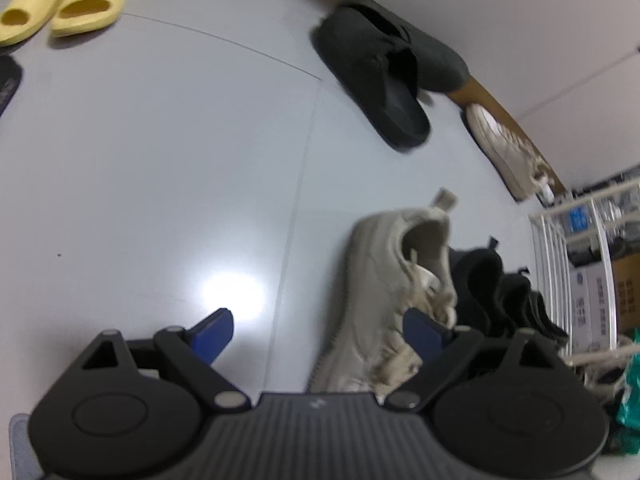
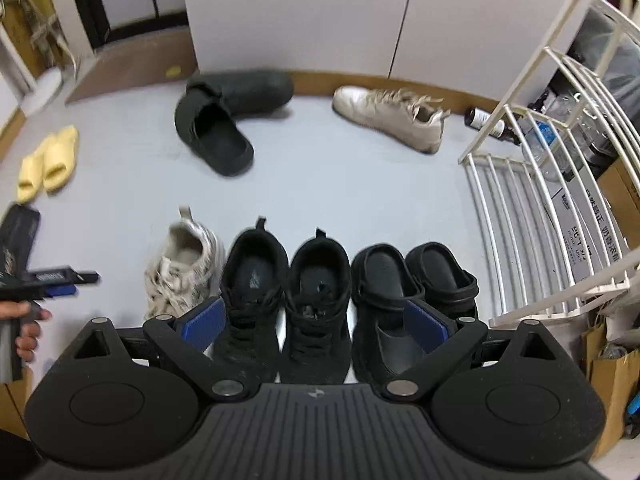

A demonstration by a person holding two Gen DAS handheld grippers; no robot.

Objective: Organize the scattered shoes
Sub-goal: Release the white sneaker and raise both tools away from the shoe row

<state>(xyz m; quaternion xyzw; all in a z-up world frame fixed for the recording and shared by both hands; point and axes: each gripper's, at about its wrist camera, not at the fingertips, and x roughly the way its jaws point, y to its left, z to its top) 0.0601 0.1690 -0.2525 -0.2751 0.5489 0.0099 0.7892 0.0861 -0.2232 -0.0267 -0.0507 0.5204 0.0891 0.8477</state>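
Blurred, unreadable print on boxes (image 2: 576, 220)

Pale grey floor (image 2: 328, 184) with a brown baseboard (image 2: 312, 78) along the white wall (image 2: 288, 12). White wire rack (image 2: 532, 184) on the right – a dark bottle (image 2: 490, 125) lies just beside it, cardboard boxes (image 2: 580, 216) behind. A flat brown board (image 2: 136, 66) sits far left.

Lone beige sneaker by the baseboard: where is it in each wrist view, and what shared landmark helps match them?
Left wrist: beige sneaker at right edge, tilted along the baseboard.
Right wrist: upper centre-right, toe pointing left.
Shared landmark: the black slides lie left of it in both.
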